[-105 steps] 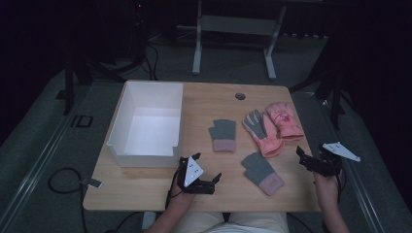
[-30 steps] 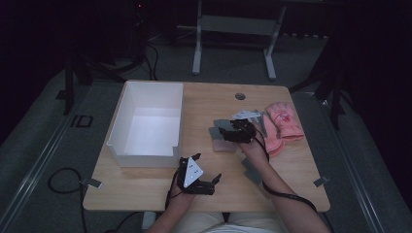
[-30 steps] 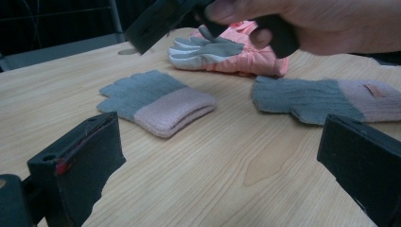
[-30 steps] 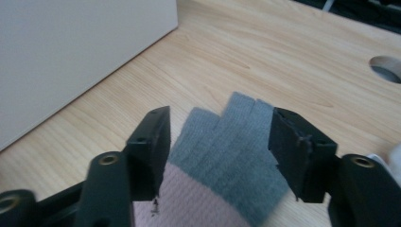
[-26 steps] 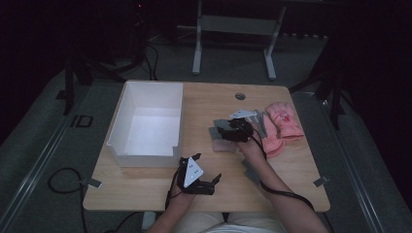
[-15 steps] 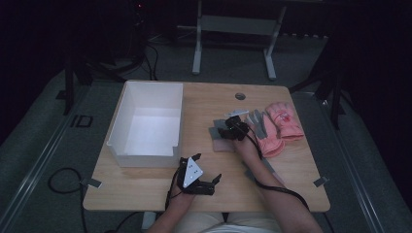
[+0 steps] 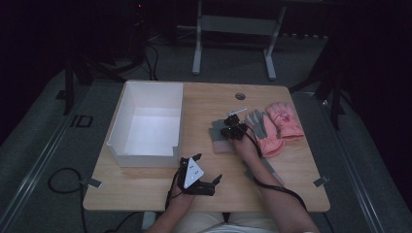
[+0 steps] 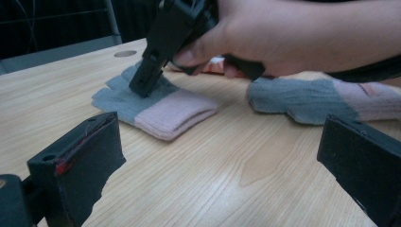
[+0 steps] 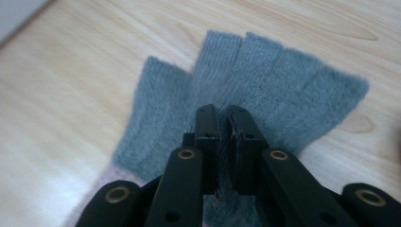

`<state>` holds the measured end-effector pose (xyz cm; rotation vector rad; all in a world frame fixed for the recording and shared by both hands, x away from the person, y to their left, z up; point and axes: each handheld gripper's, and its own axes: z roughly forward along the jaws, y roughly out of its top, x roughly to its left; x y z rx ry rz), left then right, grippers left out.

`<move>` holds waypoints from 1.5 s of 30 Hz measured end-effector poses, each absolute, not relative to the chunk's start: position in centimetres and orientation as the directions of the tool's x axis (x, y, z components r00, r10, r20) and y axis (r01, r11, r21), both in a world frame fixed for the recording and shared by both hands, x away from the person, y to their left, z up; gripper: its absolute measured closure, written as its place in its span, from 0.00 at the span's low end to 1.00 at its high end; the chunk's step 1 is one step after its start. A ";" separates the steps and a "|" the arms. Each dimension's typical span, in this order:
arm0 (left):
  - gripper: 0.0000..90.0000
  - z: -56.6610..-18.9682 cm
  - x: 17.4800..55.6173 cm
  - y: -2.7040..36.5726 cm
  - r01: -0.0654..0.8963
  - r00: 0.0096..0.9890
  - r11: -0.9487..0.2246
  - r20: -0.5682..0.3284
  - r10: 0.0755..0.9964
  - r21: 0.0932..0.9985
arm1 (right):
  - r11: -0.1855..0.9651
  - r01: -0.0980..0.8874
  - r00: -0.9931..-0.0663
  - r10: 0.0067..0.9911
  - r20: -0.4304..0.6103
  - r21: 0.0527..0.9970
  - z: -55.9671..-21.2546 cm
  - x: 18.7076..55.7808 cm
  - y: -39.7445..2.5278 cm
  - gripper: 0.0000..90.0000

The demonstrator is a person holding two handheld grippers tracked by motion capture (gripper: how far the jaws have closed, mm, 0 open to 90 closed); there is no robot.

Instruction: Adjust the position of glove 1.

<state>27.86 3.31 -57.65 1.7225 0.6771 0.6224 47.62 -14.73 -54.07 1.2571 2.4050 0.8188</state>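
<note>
The right gripper (image 7: 227, 130) sits at centre frame of the high view, tip down on the grey fingerless glove (image 9: 246, 90) with the pink cuff. In the right gripper view its 2 jaws stand almost together at lower centre, pinching a fold of the grey knit; the cuff is cut off at the lower left corner. In the left gripper view the right hand (image 8: 283, 35) covers most of that gripper at the top of the frame, and its tip presses the glove (image 8: 156, 101) at upper left.

A 2nd grey glove (image 8: 312, 97) lies at right of that view, partly hidden under the forearm. The pink gloves (image 7: 284, 121) at right of the high view carry a small mark too small to read.

The left gripper (image 7: 214, 180) rests at lower centre of the high view, jaws spread wide, holding nothing. The white box (image 7: 127, 131) stands at left; bare table (image 7: 204, 104) separates it from the glove.
</note>
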 end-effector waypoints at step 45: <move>0.01 -57.7 27.5 3.3 0.108 0.712 -0.201 0.066 0.699 0.974 | 0.321 0.626 -0.529 0.845 0.084 0.711 -51.9 35.8 -16.1 0.68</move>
